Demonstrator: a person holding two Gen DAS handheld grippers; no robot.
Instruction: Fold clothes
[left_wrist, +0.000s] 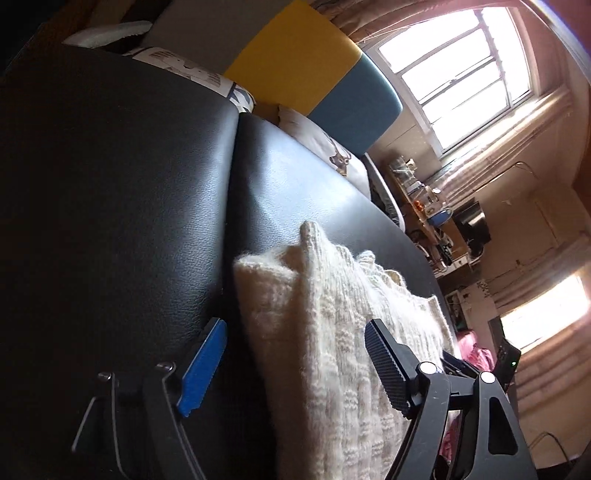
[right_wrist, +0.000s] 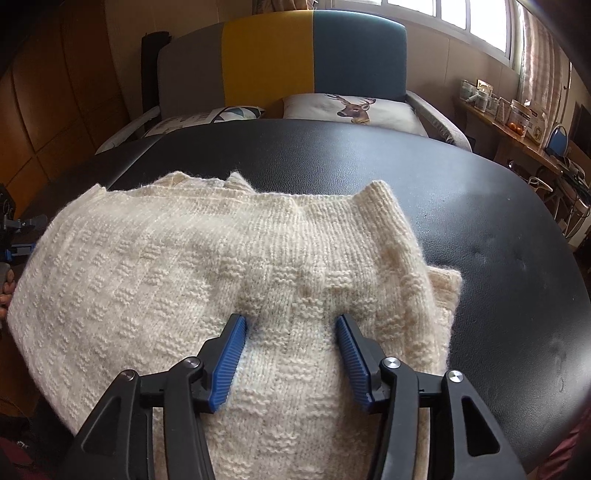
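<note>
A cream knitted sweater lies folded on a black leather surface. In the right wrist view my right gripper is open, its blue pads spread over the near middle of the sweater, at or just above the knit. The left gripper shows partly at the sweater's left edge. In the left wrist view, which is rolled sideways, my left gripper is open and straddles the sweater's thick folded edge. One finger lies on the leather side, the other over the knit.
Beyond the black surface sit a deer-print pillow, a patterned pillow and a grey, yellow and teal headboard. A cluttered wooden shelf and bright windows stand at the right. Pink fabric lies low in the left wrist view.
</note>
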